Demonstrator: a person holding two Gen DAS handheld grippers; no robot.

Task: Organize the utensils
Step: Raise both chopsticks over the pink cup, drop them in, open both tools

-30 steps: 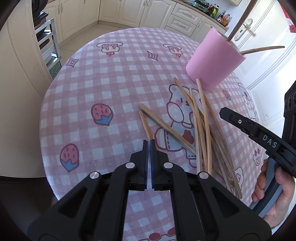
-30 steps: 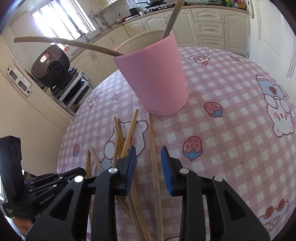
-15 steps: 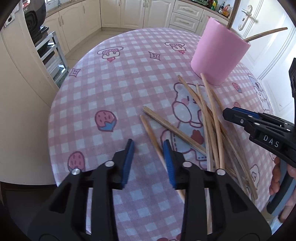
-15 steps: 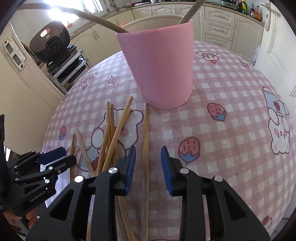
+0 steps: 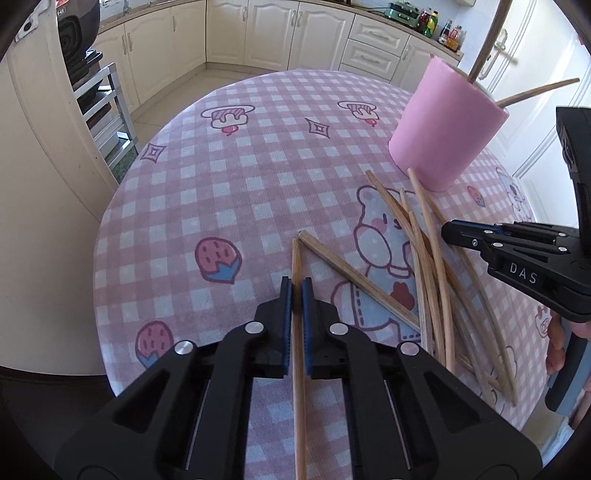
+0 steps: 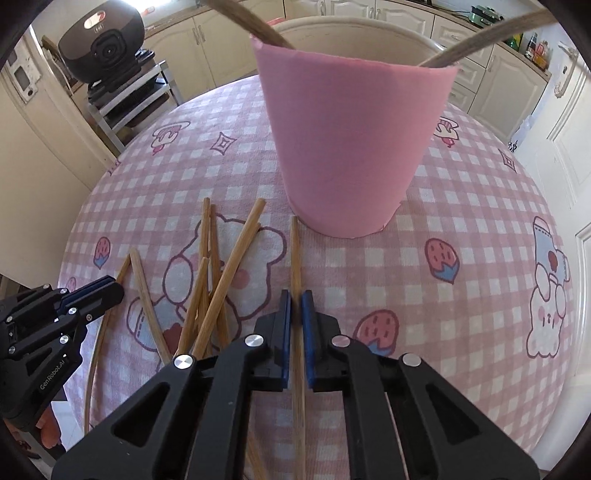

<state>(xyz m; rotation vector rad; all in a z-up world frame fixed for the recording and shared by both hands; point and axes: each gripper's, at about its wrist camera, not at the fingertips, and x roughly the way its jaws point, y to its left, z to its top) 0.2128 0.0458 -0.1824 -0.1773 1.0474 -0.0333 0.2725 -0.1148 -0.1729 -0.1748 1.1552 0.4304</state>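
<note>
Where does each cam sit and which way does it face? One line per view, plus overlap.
Left wrist: on the left gripper, angled down at the tablecloth; jaws shut on a chopstick; the right gripper and fingers show.
Right wrist: on the right gripper, angled down toward the pink cup; jaws shut on a chopstick; the left gripper shows.
Shared: cup, loose chopstick pile, tablecloth.

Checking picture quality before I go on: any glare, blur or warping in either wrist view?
Left wrist view: sharp, fisheye bends the checked pink tablecloth, dark vignette corners. Right wrist view: tall pink cup looms, the two wooden sticks in it blurred, window light bright behind.
</note>
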